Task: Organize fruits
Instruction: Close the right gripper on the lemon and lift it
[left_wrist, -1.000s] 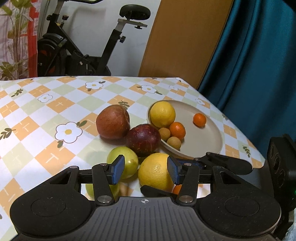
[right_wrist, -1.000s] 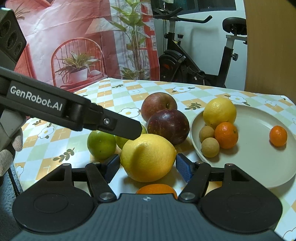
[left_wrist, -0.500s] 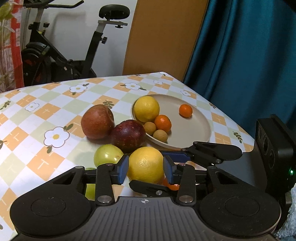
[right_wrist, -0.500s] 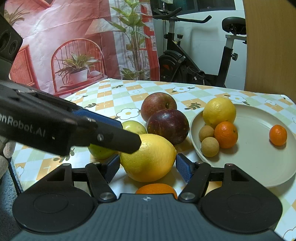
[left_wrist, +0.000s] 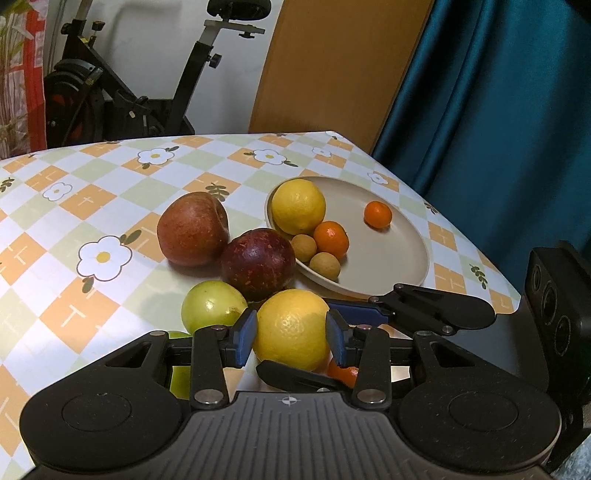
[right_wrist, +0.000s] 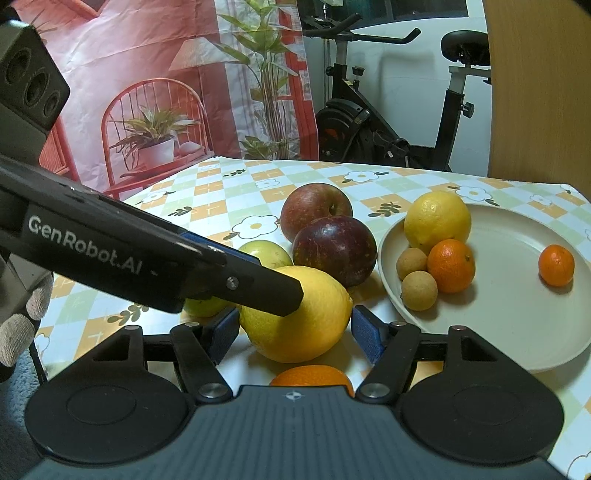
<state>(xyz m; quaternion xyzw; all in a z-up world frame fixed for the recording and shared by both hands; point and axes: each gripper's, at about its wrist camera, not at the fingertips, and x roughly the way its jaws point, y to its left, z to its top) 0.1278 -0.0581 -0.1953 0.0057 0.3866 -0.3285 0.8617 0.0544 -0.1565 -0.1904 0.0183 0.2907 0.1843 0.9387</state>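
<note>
plate (left_wrist: 402, 258): beige, on the checked tablecloth (left_wrist: 92, 206), right side of the table, upright.
in plate: one lemon (left_wrist: 298, 206) at the left rim, bigger orange (left_wrist: 331, 239) touching it, two small tan round fruits (left_wrist: 325, 265) by the near rim, small orange (left_wrist: 377, 214) apart toward the far side.
outside plate: red apple (left_wrist: 192, 229), dark red apple (left_wrist: 258, 264) touching the plate rim, green fruit (left_wrist: 212, 308), big lemon (left_wrist: 293, 328), another orange (right_wrist: 312, 376) just under my right gripper.
my left gripper (left_wrist: 291, 334): jaws just closed in, blue pads pressed on both sides of the big lemon, lemon on the table.
my right gripper (right_wrist: 291, 332): about half open, straddling the same lemon, pads beside it, gap visible, not gripping.
</note>
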